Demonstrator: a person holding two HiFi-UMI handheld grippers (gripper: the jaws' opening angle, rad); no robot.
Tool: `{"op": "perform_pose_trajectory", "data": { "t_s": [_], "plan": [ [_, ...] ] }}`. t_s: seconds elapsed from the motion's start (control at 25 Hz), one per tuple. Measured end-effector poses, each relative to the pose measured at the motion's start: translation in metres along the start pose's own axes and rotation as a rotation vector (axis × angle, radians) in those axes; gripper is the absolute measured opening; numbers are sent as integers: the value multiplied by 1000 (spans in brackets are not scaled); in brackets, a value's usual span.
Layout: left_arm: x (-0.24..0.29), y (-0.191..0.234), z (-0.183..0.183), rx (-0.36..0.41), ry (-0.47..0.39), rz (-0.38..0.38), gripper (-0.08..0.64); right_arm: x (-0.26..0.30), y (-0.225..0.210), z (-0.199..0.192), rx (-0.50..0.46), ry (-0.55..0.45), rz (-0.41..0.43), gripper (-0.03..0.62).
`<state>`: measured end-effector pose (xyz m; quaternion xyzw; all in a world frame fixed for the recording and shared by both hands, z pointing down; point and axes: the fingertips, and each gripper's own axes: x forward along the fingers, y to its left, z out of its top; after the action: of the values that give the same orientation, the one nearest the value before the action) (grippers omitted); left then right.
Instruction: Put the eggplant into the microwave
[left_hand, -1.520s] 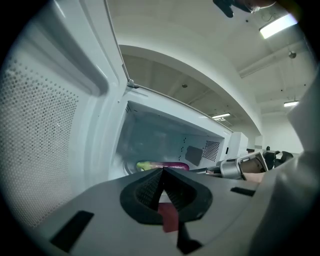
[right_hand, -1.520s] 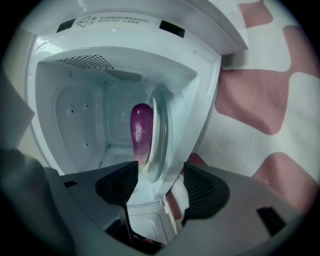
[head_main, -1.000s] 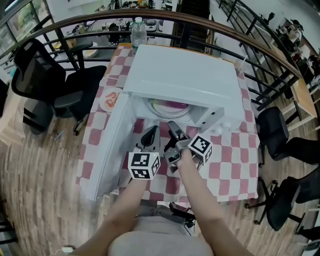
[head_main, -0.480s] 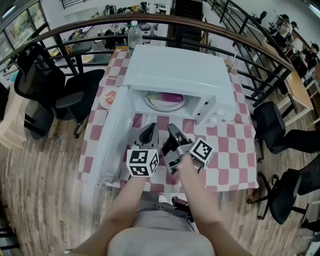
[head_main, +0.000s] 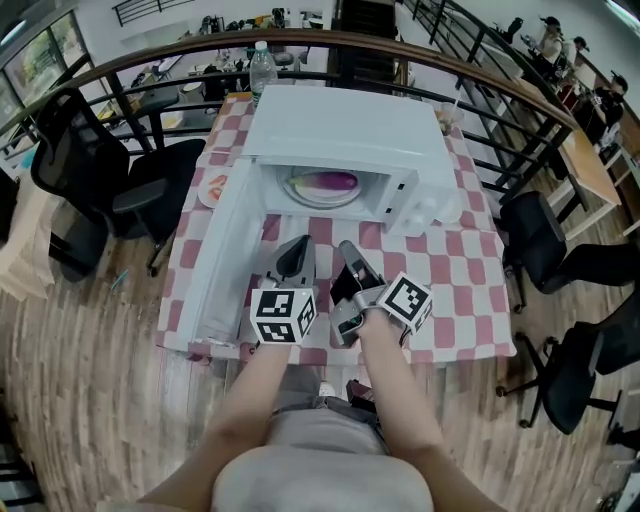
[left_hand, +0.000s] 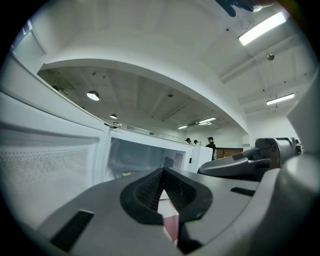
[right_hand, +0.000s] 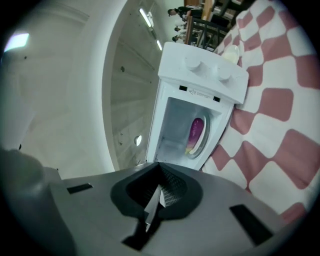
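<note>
Head view: the eggplant (head_main: 336, 182) lay on a plate (head_main: 300, 193) inside the open microwave (head_main: 350, 130), long axis left to right. It sat straight ahead of the left gripper (head_main: 296, 250) and right gripper (head_main: 352, 258). These 2 pointed level above the checked surface (head_main: 470, 280), well apart from it, the right perhaps slightly nearer.

Left gripper view: fingers (left_hand: 150, 187) pressed together, empty.

Right gripper view: fingers pressed together, empty, the eggplant ahead.

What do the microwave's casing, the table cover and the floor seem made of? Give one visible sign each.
Microwave: likely painted metal or plastic; smooth matt white panels.
Table cover: cloth or vinyl; pink-and-white checks, matt.
Floor: wood or laminate; brown grained planks.
</note>
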<state>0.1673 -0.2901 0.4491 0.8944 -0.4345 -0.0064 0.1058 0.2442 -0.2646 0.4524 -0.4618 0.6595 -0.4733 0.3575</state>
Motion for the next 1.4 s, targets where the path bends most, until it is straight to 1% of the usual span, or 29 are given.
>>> {"op": "perform_pose_trajectory", "data": {
  "t_s": [0.08, 0.2, 0.28, 0.32, 0.4, 0.48, 0.52, 0.68, 0.92, 1.12, 1.24, 1.4],
  "plan": [
    [-4, -6, 2, 10, -6, -11, 3, -10, 2, -2, -75, -2, -2, 24],
    [-9, -13, 5, 20, -13, -23, 3, -23, 5, -3, -119, -18, 5, 23],
    [-12, -17, 6, 23, -16, -31, 3, -29, 10, -1, -186, -30, 4, 25],
    [-14, -18, 6, 25, -17, -34, 3, -32, 13, 2, -245, -36, -3, 25],
    [-17, -22, 6, 29, -17, -41, 3, -38, 20, 7, -403, -58, -32, 25],
    [-20, -26, 5, 40, -14, -49, 3, -45, 25, 12, -563, -101, -62, 23],
    [-21, -29, 5, 49, -13, -54, 3, -49, 27, 14, -625, -121, -70, 23],
    [-25, -35, 3, 69, -8, -69, 3, -57, 32, 17, -792, -152, -94, 25],
    [-31, -40, 5, 78, -15, -81, 3, -64, 39, 12, -999, -152, -131, 24],
    [-33, -47, 8, 100, -25, -99, 3, -65, 49, 4, -1177, -154, -129, 23],
    [-36, -51, 10, 126, -45, -108, 3, -66, 53, 0, -1230, -156, -129, 23],
    [-39, -56, 17, 158, -75, -131, 3, -65, 57, -3, -1255, -158, -122, 23]
  ]
}}
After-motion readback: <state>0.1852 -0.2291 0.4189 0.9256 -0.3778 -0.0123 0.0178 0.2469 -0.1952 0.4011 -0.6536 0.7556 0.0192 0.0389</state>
